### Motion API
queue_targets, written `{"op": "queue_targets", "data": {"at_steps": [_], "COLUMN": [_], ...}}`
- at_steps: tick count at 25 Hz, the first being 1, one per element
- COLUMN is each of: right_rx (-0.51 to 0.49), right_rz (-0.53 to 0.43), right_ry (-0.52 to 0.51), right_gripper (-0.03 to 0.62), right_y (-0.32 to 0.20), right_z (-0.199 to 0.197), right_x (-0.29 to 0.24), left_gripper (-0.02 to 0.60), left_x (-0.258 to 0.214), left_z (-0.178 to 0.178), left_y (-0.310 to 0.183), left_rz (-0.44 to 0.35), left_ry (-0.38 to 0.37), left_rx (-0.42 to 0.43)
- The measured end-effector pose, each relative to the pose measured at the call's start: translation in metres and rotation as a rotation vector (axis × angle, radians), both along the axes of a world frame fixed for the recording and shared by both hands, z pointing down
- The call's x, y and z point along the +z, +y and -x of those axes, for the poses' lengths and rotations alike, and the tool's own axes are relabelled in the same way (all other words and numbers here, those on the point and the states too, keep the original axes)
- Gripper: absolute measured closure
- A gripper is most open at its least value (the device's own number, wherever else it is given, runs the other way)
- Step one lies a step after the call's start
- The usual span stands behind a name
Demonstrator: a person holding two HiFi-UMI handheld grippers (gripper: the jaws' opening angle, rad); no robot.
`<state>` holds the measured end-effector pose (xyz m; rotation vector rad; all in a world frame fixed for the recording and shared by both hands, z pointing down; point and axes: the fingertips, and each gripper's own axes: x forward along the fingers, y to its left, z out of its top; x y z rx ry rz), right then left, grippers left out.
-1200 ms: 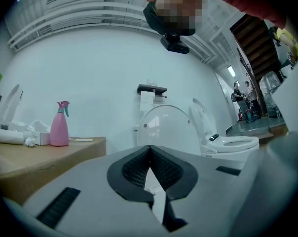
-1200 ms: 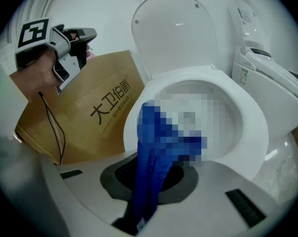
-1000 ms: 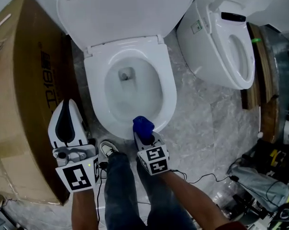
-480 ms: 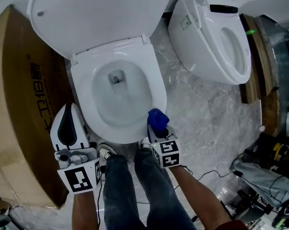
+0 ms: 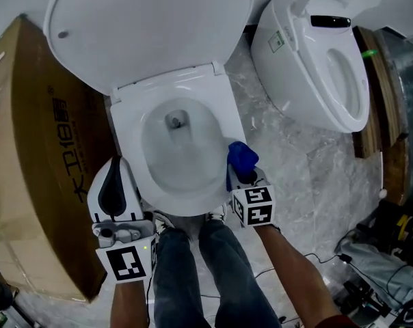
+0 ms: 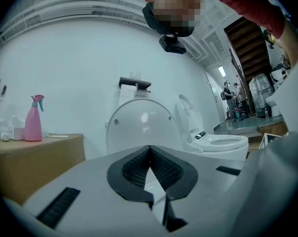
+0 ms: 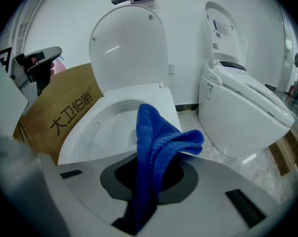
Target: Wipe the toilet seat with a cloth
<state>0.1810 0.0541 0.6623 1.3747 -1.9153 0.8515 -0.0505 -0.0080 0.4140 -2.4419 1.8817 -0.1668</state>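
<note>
Right gripper view shows what is nearest: our right gripper (image 7: pixel 150 184) has its jaws clamped on a blue cloth (image 7: pixel 156 137), which stands up out of them in a folded wad and flops over to the right. Our left gripper (image 6: pixel 150 154) carries nothing. Its jaws are pressed together, and it waits at the front left of the bowl (image 5: pixel 179 149), between that and a cardboard box (image 5: pixel 49 156).

In the head view the cloth sits at the right front of the toilet seat (image 5: pixel 124 139), over its outer edge. Whether it presses on the plastic we cannot say for certain. Past it the seat ring curves back to the hinge, where the lid (image 5: pixel 145 26) stands raised, and a second toilet (image 5: pixel 316 67) stands further off to the right.

We judge the wipe to be under way, with the cloth held and placed at the seat. The ring looks evenly white all round, with no wet trail or dirt to mark a finished stretch, so we cannot tell how much is covered. Going by where the cloth is, the right side toward the hinge, the back and the left side may yet need a pass.
</note>
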Motion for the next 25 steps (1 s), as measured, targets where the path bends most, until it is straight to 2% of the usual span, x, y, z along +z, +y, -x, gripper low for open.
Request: {"op": "queue_targets", "data": {"at_steps": [5, 18, 25], "right_rx": [-0.021, 0.002, 0.031], "right_rz": [-0.042, -0.128, -0.156], "right_ry": [0.009, 0.015, 0.033], "right_gripper": [0.533, 0.533, 0.533], "right_y": [-0.05, -0.173, -0.215], "right_z": [0.0, 0.01, 0.024], "right_x": [-0.001, -0.006, -0.013], "left_gripper": [0.566, 0.566, 0.566], "left_x": [0.002, 0.02, 0.021], "left_z": [0.005, 0.016, 0.026], "left_y": [-0.006, -0.018, -0.023], "left_rz": [0.001, 0.053, 0.052], "left_ry": [-0.011, -0.013, -0.011], "left_rx": [-0.023, -0.062, -0.083]}}
